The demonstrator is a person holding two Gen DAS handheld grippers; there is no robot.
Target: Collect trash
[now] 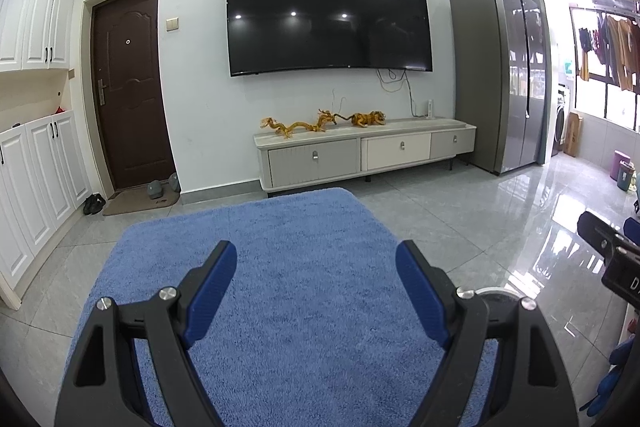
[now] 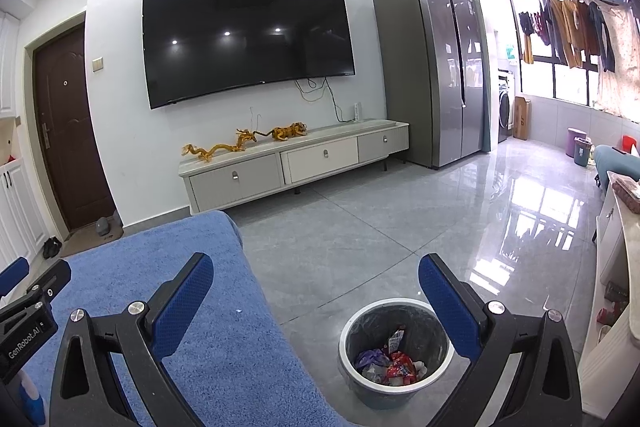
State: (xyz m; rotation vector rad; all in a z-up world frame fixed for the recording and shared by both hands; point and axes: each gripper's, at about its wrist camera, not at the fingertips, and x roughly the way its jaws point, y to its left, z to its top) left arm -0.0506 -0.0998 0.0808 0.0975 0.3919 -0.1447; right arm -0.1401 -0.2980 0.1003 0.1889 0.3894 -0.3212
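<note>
Beside the blue rug (image 2: 208, 327), wrappers (image 2: 394, 367) fill the bin (image 2: 348, 331); both tongs, left (image 1: 316, 267) and right (image 2: 316, 283), gape empty, seemingly finished.

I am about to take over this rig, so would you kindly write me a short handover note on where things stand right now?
Left hand-held gripper: open, empty, above the blue shaggy rug.
Right hand-held gripper: open, empty.
Round grey trash bin: on the grey tiled floor beside the rug, with crumpled wrappers inside.
Done: some trash is binned.
Left: a small white speck on the rug may need picking up; no other loose trash shows.
</note>
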